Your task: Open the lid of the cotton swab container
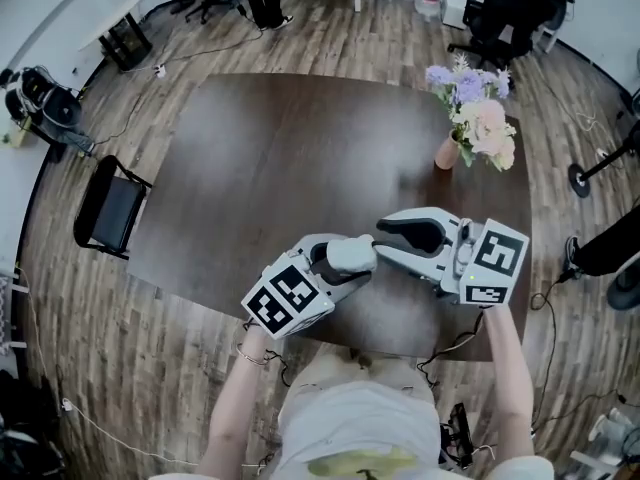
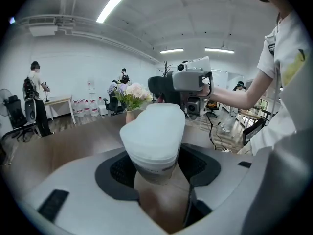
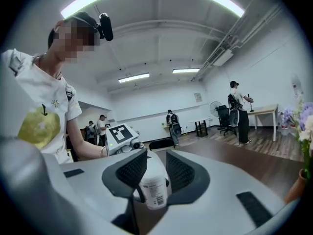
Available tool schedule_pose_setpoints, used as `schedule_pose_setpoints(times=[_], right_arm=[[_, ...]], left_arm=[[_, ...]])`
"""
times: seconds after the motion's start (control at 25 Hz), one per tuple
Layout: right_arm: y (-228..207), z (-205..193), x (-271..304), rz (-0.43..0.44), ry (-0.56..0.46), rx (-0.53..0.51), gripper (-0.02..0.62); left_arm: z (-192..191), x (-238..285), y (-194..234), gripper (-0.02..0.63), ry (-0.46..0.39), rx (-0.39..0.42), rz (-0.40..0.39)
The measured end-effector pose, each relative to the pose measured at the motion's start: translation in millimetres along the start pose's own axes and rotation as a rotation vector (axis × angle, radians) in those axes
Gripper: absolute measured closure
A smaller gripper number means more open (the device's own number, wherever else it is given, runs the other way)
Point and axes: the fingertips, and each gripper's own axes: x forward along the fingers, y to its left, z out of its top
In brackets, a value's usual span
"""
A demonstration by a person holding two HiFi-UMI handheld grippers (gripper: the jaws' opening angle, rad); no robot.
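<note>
A small white cotton swab container (image 1: 352, 253) is held above the near edge of the dark table (image 1: 280, 158). My left gripper (image 1: 340, 264) is shut on its body; in the left gripper view the container (image 2: 154, 131) stands between both dark pads, wide white end away from the camera. My right gripper (image 1: 385, 238) reaches in from the right. In the right gripper view the container (image 3: 154, 190), barcode label showing, lies in the narrow gap of that gripper (image 3: 155, 168), whose jaws are slightly apart. I see no pad pressing on it.
A pink vase of flowers (image 1: 475, 118) stands at the table's far right. A black chair (image 1: 110, 208) is left of the table and an office chair (image 1: 500, 13) behind it. Several people stand in the room's background.
</note>
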Motion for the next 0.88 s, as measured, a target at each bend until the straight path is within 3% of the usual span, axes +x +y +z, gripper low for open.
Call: schedule_pose_setpoints(times=[0.4,0.88], right_arm=[[25.9,7.0,15.4,0.149,0.136,-0.035,0.374],[22.9,6.6,19.8,0.197,0.196,-0.095,0.376]], left_arm=[[23.6,-15.2,-12.2,0.339,0.028,0.063,-0.008],[36.2,-14.9,-8.8,0.341,0.056,0.098,0.017]])
